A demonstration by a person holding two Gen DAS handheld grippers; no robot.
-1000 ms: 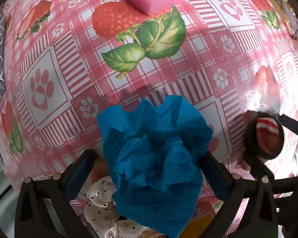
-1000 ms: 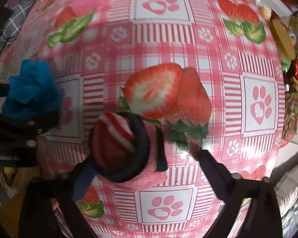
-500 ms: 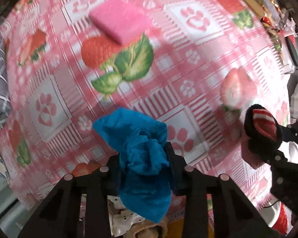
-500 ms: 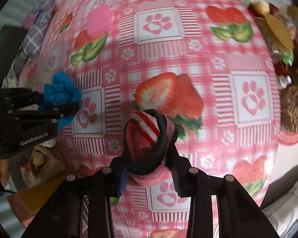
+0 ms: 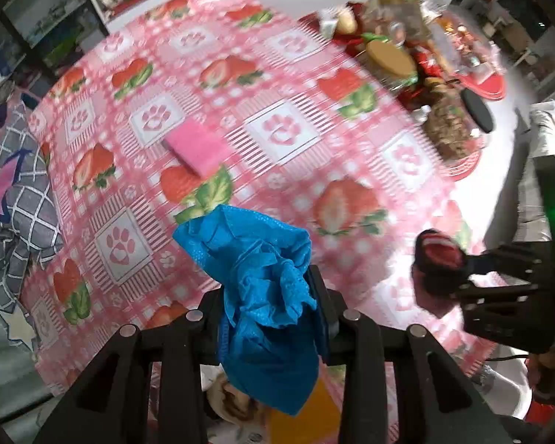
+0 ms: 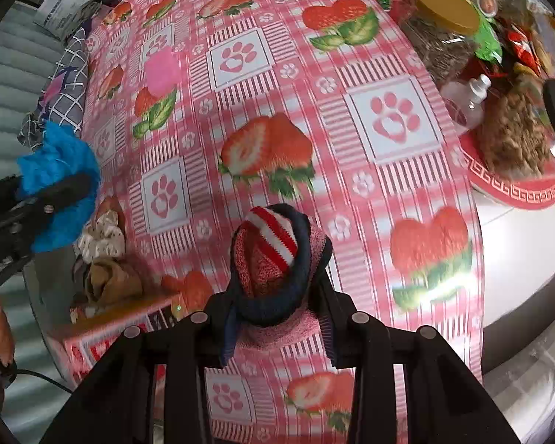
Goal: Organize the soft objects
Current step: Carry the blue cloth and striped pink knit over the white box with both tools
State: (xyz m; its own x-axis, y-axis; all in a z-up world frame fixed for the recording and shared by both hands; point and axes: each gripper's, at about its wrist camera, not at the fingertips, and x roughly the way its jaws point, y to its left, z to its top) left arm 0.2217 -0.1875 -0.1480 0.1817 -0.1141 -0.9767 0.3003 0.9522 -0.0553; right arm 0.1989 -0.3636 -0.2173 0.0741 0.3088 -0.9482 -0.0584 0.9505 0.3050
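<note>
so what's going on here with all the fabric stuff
A person is sorting soft things with a hand-held gripper in each hand. The left hand-held gripper is shut on a crumpled blue cloth, held above the strawberry tablecloth. The right hand-held gripper is shut on a rolled sock bundle. A pink sponge lies on the table, and more fabric sits in a box at the table's edge.

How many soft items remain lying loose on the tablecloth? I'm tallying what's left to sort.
1: the pink sponge lies on the tablecloth. The blue cloth and rolled sock are held off it. Others may be hidden.
</note>
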